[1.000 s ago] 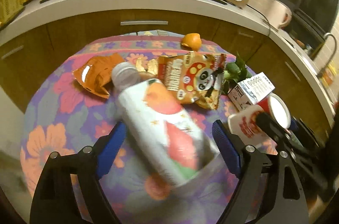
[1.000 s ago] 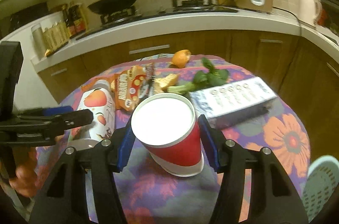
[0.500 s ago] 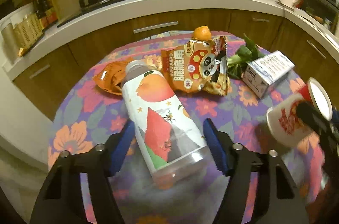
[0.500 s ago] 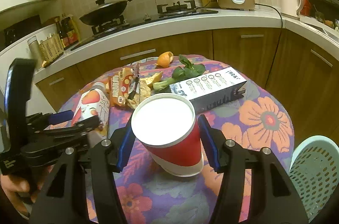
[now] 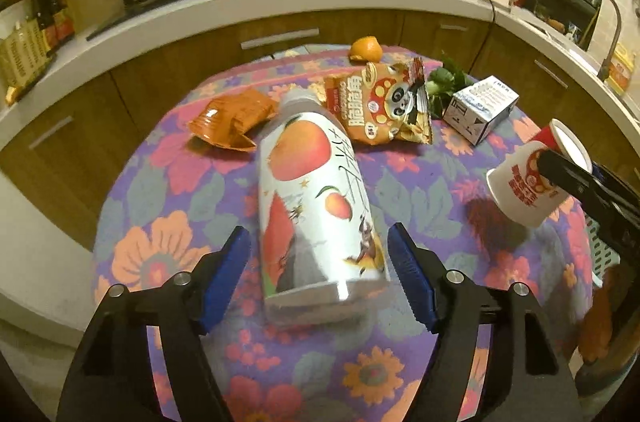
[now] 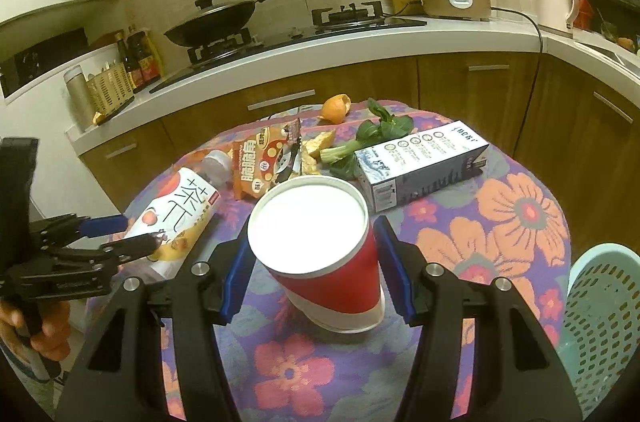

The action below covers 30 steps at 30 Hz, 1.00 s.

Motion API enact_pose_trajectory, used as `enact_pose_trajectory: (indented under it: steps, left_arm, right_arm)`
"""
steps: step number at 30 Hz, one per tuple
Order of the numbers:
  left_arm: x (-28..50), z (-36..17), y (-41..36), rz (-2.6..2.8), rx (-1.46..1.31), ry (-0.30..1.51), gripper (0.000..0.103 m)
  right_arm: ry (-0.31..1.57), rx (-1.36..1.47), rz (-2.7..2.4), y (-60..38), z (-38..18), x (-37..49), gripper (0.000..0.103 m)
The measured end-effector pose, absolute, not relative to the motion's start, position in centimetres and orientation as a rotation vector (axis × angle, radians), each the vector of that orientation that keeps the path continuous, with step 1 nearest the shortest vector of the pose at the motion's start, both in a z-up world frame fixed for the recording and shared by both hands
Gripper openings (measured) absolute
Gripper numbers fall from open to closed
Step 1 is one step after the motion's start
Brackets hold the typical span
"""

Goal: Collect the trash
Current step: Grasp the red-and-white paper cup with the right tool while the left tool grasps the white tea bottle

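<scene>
Holding the red paper cup in my right gripper, fingers pinching its sides, I have it tilted and clear of the flowered table, above the near edge. It sat in the same grip a second ago, so that piece is ready to carry to the pale green basket just off the table's right edge.

My left gripper is the one that changed. Its fingers have just been opening again after a brief squeeze, and they now stand spread on either side of the peach tea bottle with a gap on both sides. The bottle lies on its side near the table's left edge, cap pointing at the far edge, so I judge it not yet gripped; I need to close again before lifting.

Still waiting further back: a crumpled orange wrapper toward the far left edge, a panda snack bag touching the bottle's neck, an orange peel at the far edge, some green leaves and a milk carton toward the right. Nothing blocks the cup's way to the basket.
</scene>
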<state>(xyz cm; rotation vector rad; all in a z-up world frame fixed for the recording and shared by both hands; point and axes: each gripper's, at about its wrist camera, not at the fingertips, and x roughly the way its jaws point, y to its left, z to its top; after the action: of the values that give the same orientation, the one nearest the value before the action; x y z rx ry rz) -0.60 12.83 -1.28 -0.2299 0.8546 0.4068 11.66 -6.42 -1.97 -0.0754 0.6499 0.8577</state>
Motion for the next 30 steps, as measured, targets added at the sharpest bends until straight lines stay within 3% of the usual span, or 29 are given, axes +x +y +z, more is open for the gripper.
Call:
enact_pose_trajectory:
  steps: [5, 20, 30]
  left_arm:
    - [0.9, -2.4, 13.7, 0.437, -0.278, 0.888, 0.073]
    - [-0.6, -2.6, 13.3, 0.363, -0.256, 0.844, 0.068]
    - [-3.1, 0.1, 10.7, 0.251, -0.267, 0.749, 0.067]
  right_arm:
    - [0.65, -0.075, 0.855, -7.0, -1.8, 11.4, 0.054]
    - [0.663, -0.016, 0.844, -9.3, -2.1, 12.1, 0.054]
    - [0.644, 0.029, 0.84, -12.0, -1.3, 11.4, 0.054]
